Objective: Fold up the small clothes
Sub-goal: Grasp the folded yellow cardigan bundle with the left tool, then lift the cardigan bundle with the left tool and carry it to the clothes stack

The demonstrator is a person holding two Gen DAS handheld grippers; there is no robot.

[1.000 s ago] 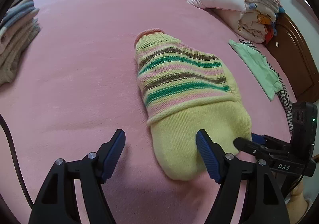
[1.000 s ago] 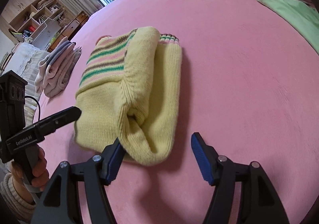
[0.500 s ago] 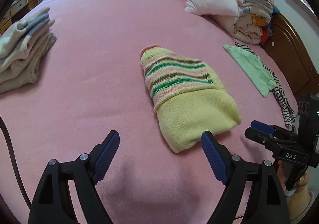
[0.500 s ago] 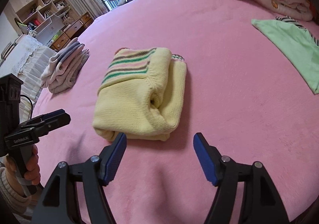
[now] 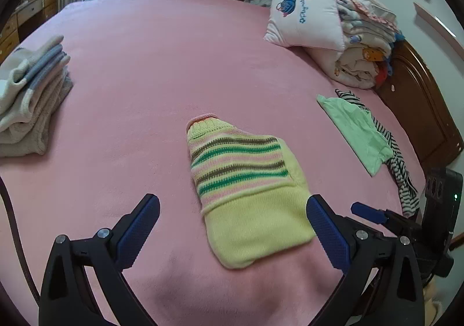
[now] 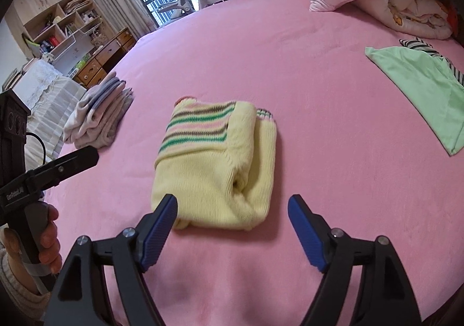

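A small yellow knit sweater (image 5: 246, 187) with green, pink and brown stripes lies folded on the pink bed (image 5: 162, 65). It also shows in the right wrist view (image 6: 214, 160), with its rolled yellow side facing me. My left gripper (image 5: 232, 227) is open and empty, just short of the sweater's near edge. My right gripper (image 6: 232, 224) is open and empty, its left fingertip (image 6: 162, 216) near the sweater's near corner. The right gripper also shows in the left wrist view (image 5: 406, 221), and the left gripper in the right wrist view (image 6: 58, 163).
A stack of folded pale clothes (image 5: 26, 94) lies at the left of the bed, also in the right wrist view (image 6: 98, 120). A green garment (image 5: 356, 129) over a striped one (image 5: 400, 163) lies at the right. A pillow and bedding pile (image 5: 333, 36) sit by the wooden headboard (image 5: 420, 111).
Both grippers have drawn back from the folded sweater, which now lies farther away and smaller in both views. Both stayed open and empty. The sweater has not moved.
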